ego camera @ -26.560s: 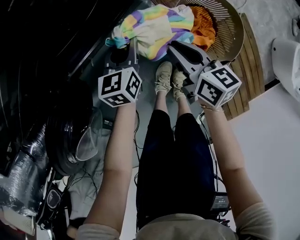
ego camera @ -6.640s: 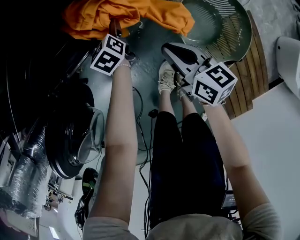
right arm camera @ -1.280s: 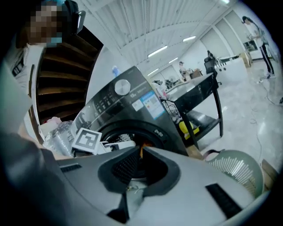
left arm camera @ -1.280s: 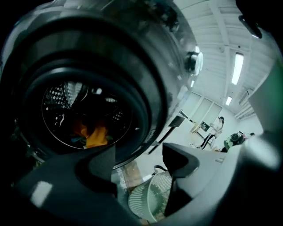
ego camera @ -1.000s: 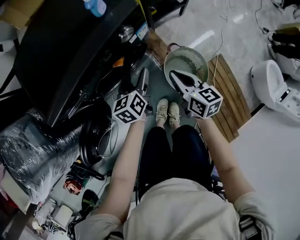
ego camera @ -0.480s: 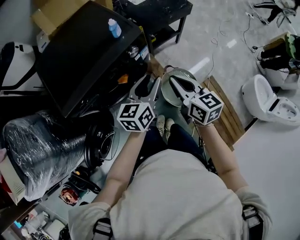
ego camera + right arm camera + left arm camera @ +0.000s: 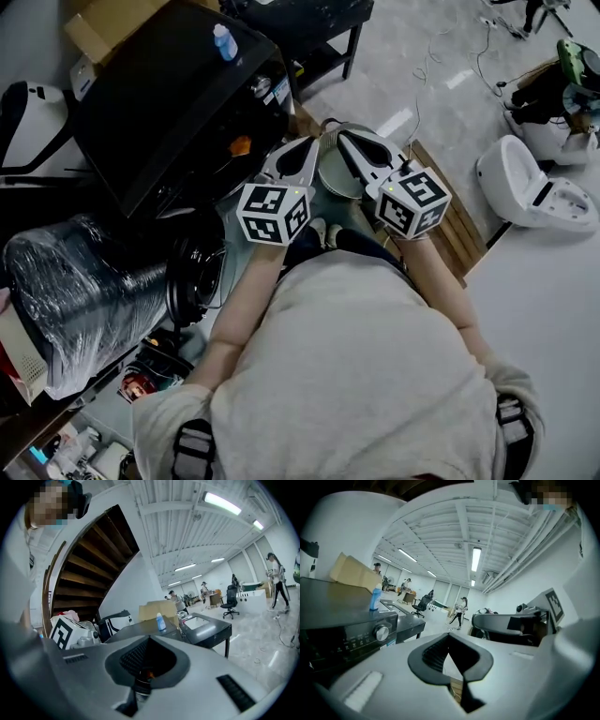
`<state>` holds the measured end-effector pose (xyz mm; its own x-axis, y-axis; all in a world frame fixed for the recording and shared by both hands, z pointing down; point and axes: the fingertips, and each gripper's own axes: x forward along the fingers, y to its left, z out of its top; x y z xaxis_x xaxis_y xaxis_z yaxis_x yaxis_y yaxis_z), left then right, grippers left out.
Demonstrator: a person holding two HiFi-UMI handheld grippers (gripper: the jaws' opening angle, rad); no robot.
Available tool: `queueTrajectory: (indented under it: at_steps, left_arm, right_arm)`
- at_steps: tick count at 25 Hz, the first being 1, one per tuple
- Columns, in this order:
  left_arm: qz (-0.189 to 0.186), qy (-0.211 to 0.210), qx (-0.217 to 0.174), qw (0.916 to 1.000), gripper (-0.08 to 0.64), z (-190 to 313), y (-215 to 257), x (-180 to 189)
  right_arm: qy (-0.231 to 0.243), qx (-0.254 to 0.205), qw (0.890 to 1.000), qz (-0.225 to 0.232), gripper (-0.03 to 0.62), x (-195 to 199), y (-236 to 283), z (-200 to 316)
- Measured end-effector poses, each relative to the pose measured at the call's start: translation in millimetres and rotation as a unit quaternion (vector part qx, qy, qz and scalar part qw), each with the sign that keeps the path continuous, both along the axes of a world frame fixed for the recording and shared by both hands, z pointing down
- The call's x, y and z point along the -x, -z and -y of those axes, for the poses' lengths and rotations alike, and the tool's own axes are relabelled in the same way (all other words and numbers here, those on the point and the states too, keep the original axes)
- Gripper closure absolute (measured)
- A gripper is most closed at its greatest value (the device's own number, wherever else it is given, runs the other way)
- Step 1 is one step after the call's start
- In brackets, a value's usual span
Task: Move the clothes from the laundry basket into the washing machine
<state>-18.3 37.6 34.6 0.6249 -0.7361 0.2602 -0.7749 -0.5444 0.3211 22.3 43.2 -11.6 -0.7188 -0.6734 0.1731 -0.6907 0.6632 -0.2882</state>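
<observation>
Laundry basket, round, grey-green, slatted: stands on floor near big black washing machine, partly covered by both tools. Left white two-jaw gripper: tips pressed together, pinching nothing. Right white two-jaw gripper: also closed, empty. Held side by side above basket. Small blue bottle upright on machine top.

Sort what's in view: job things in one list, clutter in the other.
Job:
washer
basket
left gripper and right gripper, both shut, empty

Lying about:
blue bottle
cardboard box
wrapped bundle
black table
white appliance
</observation>
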Motion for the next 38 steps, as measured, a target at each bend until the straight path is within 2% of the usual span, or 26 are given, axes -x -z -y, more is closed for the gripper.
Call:
queueTrajectory:
  at_steps: [7, 13, 21, 31, 38]
  left_arm:
    - [0.009, -0.02, 0.009, 0.9997, 0.551, 0.1, -2.0, -15.7]
    - [-0.005, -0.013, 0.015, 0.9998, 0.551, -4.7, -4.6, -16.4]
    - [0.001, -0.006, 0.03, 0.9995, 0.551, -7.6, -10.7, -12.0]
    - [-0.014, -0.012, 0.056, 0.9982, 0.551, -14.7, -22.2, -13.9]
    - [-0.008, -0.013, 0.051, 0.9986, 0.551, -17.8, -22.5, -13.4]
  right_arm:
    - [-0.004, 0.001, 1.0, -0.012, 0.584, -9.6, -3.7, -0.8]
    - [0.015, 0.005, 1.0, -0.009, 0.584, -7.7, -8.1, -13.6]
    - [0.008, 0.007, 0.999, -0.033, 0.584, -13.3, -12.8, -16.7]
    - [0.018, 0.012, 0.999, -0.03, 0.584, -13.8, -20.6, -20.1]
    - [0.021, 0.019, 0.999, -0.037, 0.584, -14.7, -27.2, -24.0]
